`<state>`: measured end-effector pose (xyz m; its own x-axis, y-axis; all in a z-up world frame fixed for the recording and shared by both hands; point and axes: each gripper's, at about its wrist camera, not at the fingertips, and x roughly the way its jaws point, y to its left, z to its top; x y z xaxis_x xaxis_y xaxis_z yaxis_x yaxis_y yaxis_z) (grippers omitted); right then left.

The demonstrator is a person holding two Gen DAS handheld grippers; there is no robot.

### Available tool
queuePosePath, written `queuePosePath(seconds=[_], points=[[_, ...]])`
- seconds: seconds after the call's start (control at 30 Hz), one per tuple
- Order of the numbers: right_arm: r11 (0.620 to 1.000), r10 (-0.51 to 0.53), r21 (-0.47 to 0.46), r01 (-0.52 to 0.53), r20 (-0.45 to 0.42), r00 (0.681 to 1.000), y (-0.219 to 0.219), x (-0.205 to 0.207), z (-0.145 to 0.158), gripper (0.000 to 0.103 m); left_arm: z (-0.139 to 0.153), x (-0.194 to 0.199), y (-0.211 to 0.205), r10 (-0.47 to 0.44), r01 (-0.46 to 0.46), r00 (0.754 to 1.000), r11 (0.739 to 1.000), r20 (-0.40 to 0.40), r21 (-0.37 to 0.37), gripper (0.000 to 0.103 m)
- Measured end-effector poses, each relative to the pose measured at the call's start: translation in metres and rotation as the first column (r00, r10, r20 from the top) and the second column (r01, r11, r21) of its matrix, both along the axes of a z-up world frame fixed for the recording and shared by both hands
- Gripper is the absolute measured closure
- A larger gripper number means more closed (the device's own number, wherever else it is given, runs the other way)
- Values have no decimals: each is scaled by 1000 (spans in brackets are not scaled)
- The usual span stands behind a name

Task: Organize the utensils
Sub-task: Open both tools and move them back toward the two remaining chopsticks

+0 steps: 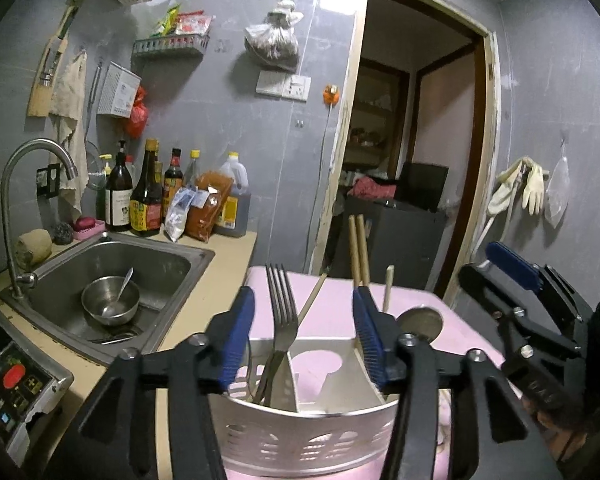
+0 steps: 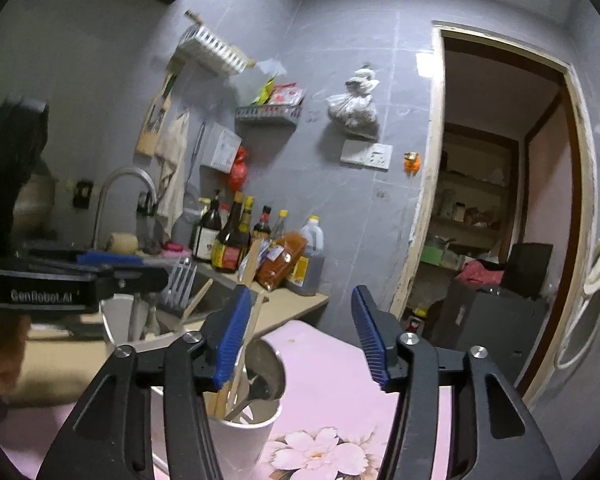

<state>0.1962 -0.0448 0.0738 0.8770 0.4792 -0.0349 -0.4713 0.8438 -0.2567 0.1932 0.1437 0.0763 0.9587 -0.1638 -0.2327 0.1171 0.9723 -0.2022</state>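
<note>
The left gripper (image 1: pixel 304 332) hung with its jaws apart over the white utensil caddy (image 1: pixel 300 436) on the pink-covered worktop (image 1: pixel 336 304); a fork (image 1: pixel 281 312) stood in the caddy's left compartment, chopsticks (image 1: pixel 359 248) and a spoon (image 1: pixel 420 322) in the right. The right gripper (image 2: pixel 298 340) was likewise spread and empty, just beside the caddy; its left finger seemed near the chopsticks, though the blur hid any contact.

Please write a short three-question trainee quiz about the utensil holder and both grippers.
1. True or false: the left gripper is open above the utensil holder.
2. Which compartment holds the fork: A left, B middle, C right?
3. Fill in: the chopsticks stand in the ____ compartment, with the spoon.

Key: 1 true; 2 A; 3 right. The right gripper is open and empty too.
</note>
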Motion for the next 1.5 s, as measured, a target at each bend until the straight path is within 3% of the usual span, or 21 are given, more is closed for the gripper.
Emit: queuePosePath(seconds=[0.13, 0.2, 0.27, 0.43, 0.63, 0.9, 1.23, 1.5], points=[[998, -30, 49, 29, 12, 999, -19, -8, 14, 36, 12, -8, -6, 21, -21, 999, 1000, 40, -4, 39], [996, -53, 74, 51, 24, 998, -32, -14, 21, 29, 18, -15, -13, 22, -22, 997, 1000, 71, -7, 25], [993, -77, 93, 74, 34, 996, -44, -19, 26, 22, 24, -20, -19, 20, -19, 995, 1000, 95, -7, 17], [980, -136, 151, 132, 19, 991, -78, -28, 32, 4, 34, -30, -42, 5, -7, 989, 1000, 144, 10, 5], [959, -202, 195, 205, -36, 979, -120, -35, 29, 0, 33, -36, -78, -55, 51, 986, 998, 155, 28, 4], [933, -280, 193, 303, -139, 950, -171, -34, 12, 0, 11, -32, -130, -147, 140, 986, 986, 75, 86, 4], [926, -320, 104, 363, -295, 901, -204, -28, -30, 0, -36, -10, -177, -188, 200, 976, 973, -109, 114, 4], [944, -293, -6, 330, -478, 828, -209, -9, -61, 2, -58, 13, -192, -187, 230, 944, 964, -273, 134, 4]])
